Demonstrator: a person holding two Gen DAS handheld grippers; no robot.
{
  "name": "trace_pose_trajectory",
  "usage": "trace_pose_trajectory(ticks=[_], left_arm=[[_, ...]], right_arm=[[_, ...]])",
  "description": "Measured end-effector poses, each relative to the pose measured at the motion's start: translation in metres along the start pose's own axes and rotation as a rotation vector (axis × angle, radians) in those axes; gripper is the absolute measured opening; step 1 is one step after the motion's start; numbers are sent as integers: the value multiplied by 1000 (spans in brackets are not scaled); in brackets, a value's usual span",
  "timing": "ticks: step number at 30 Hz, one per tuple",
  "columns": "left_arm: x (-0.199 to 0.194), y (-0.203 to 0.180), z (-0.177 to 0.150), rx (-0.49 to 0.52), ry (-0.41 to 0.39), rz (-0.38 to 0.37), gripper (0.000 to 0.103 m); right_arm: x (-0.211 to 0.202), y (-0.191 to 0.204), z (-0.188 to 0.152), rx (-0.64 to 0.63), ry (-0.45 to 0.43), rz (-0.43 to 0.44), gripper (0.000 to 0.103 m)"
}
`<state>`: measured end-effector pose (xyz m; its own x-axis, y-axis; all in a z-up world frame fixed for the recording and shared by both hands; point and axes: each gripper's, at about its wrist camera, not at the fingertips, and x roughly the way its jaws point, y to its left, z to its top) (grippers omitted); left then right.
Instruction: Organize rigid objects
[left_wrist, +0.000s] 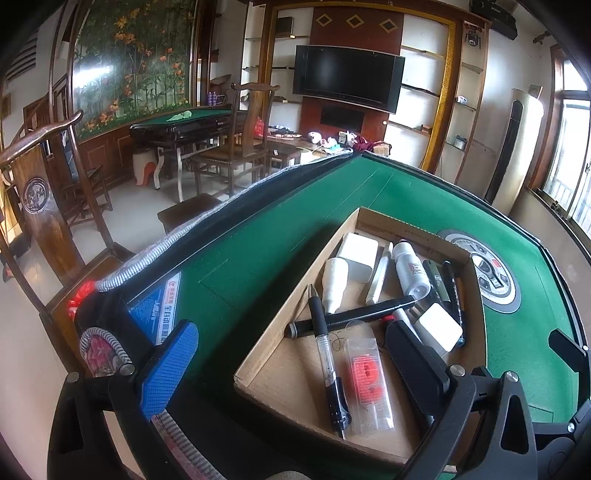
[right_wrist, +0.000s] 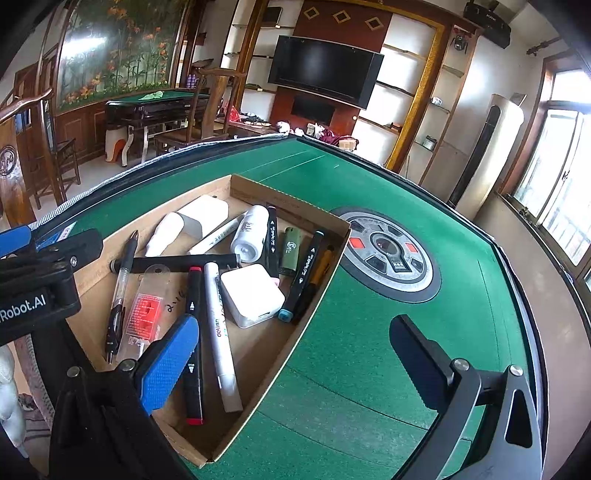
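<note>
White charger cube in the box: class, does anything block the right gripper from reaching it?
Not from above: the white charger cube lies uncovered. But a white delian pen hugs its left side and a blue-capped marker its right, crowding the open jaws of the right gripper.

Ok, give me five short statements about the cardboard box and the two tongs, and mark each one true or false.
1. The cardboard box sits on green felt. True.
2. Both tongs, left and right, are shut on pens. False: both are open and hold nothing.
3. A white charger cube lies inside the box. True.
4. The green lighter lies out on the felt. False: it is in the box, among the markers.
5. A black marker lies crosswise in the box, crossing the clear-barrelled pen. True.
</note>
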<state>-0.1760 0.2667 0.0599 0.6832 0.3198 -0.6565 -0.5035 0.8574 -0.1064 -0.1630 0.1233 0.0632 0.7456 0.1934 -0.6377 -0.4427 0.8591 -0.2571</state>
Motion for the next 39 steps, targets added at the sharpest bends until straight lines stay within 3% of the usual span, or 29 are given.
trace_pose_trajectory(ticks=[15, 39], left_arm=[[7, 7, -4, -14, 37, -10, 103], [8, 4, -7, -6, 33, 10, 103]], right_arm=[[8, 6, -2, -5, 37, -5, 103], [12, 8, -1, -12, 57, 0, 103]])
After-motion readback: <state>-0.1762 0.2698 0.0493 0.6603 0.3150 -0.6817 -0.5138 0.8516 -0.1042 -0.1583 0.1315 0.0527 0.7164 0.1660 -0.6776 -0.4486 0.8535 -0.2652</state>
